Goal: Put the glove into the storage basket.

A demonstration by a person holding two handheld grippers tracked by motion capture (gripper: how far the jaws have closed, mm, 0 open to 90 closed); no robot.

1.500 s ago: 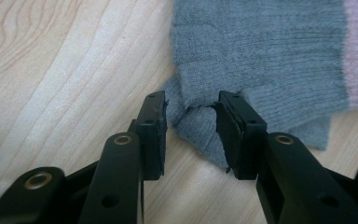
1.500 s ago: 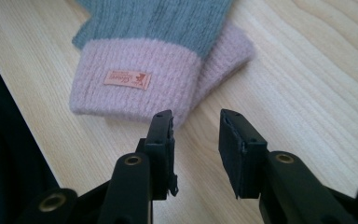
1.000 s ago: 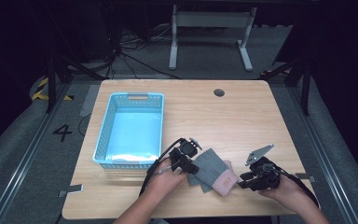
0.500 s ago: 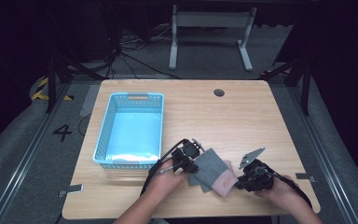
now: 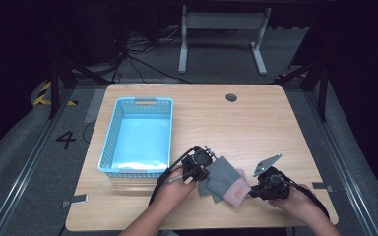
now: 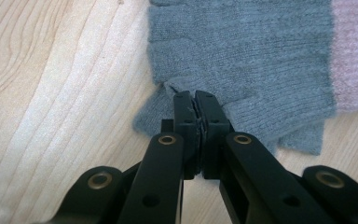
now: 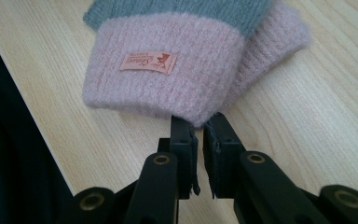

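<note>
In the high view we see the wooden table (image 5: 256,123) evenly lit from above, while the floor and the room around it fall into near black. The blue basket (image 5: 137,135) glows pale on its floor, a soft glare with no hard hotspot. Shadows under our hands are faint and short. That picture is soft and slightly grainy, with fine detail smeared.

In the left gripper view the light is bright and diffuse; the grey knit glove (image 6: 242,51) just beyond the tongs is sharp, the black tongs nearest the lens blurred. In the right gripper view the pink cuff (image 7: 168,70) ahead of the tongs is crisp, its label unreadable, and the far left edge drops to darkness.
</note>
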